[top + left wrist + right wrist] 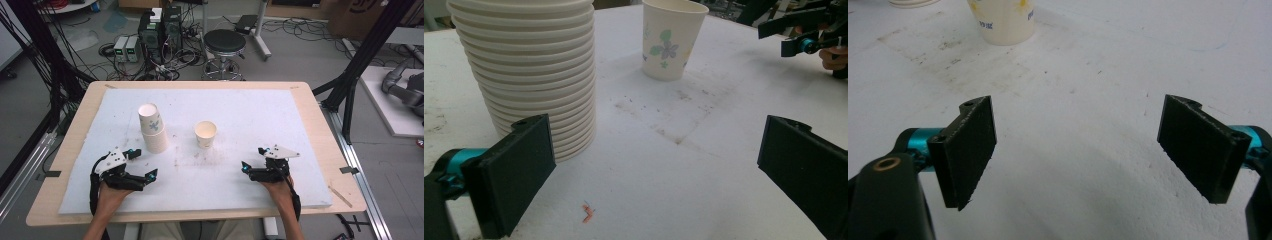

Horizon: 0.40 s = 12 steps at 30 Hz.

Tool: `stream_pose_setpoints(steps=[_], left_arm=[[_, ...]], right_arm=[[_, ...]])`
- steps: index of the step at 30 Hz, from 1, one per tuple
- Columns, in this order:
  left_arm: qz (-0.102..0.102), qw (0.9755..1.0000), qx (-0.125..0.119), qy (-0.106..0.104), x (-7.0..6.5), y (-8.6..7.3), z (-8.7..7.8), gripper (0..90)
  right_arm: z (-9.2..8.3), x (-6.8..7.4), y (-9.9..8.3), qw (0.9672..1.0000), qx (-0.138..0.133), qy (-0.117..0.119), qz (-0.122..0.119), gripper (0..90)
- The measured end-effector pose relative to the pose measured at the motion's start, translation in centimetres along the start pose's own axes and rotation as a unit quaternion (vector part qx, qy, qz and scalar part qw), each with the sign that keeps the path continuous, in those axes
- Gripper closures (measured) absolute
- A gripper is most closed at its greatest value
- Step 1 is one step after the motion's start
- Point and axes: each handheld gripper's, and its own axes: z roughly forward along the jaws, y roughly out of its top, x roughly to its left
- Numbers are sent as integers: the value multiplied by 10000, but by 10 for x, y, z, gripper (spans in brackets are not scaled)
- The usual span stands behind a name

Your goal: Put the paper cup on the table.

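Observation:
A tall stack of white paper cups (152,127) stands on the left half of the white mat (260,110). A single flower-printed paper cup (205,134) stands upright to its right, apart from it. My left gripper (143,163) rests low on the mat just in front of the stack, open and empty. In the left gripper view the stack (524,65) rises behind the left jaw, with the single cup (669,40) farther off. My right gripper (252,158) sits in front and to the right of the single cup, open with nothing between its jaws. The right gripper view has that cup (1002,20) at the top.
The mat lies on a wooden table (75,130). Faint dirty marks (674,135) and a small orange scrap (588,214) lie on the mat near the left gripper. A black stool (225,45) and electronics boxes (160,30) stand on the floor beyond the far edge.

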Motion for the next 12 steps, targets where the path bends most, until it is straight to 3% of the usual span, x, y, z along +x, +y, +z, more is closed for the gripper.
stream_pose_setpoints(steps=[12], left_arm=[[17,10000,-49,43,-1,-1,-1,17]], right_arm=[[1,-3,1,9999,53,141,73,163]])
